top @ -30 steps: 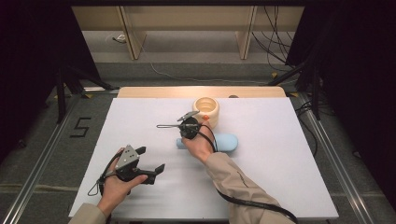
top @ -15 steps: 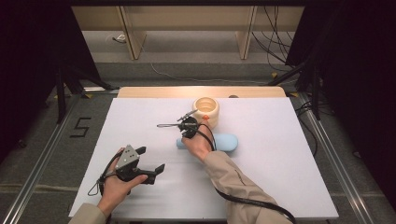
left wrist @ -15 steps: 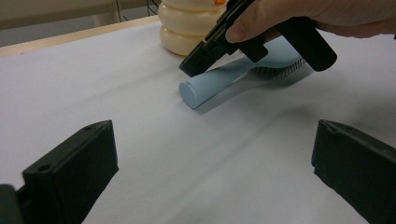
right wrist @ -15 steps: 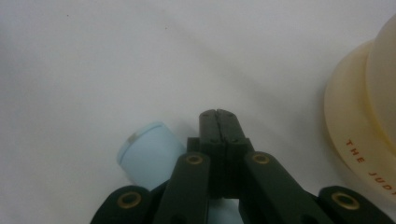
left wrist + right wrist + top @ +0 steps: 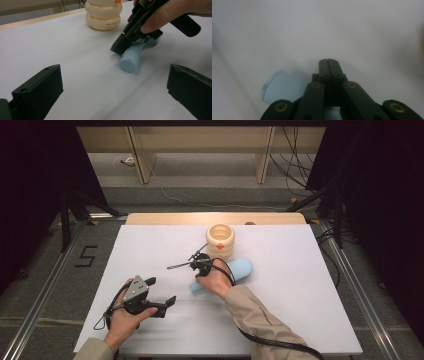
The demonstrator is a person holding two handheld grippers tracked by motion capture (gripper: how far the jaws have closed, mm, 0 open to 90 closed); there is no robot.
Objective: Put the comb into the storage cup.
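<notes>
A light blue cylinder (image 5: 239,269) lies on its side on the white table (image 5: 310,285); its flat end (image 5: 128,64) faces my left gripper. My right gripper (image 5: 196,276) hovers over the cylinder's near end, tilted down toward the table. Its jaws (image 5: 328,61) are pressed together with nothing between them, and the blue end (image 5: 279,88) sits below and to their left. A cream ribbed container (image 5: 220,240) stands just behind, with something orange at its top (image 5: 103,15). My left gripper (image 5: 162,291) rests low near the front left, jaws wide apart and empty (image 5: 114,67).
A wooden strip (image 5: 170,218) borders the table's far edge. Metal rails (image 5: 45,295) run along both sides, and the floor at the left bears a number marking (image 5: 86,256). Cables trail from both grippers across the table.
My right gripper has edged a little toward the near side over the blue cylinder. The left gripper has stayed put.
</notes>
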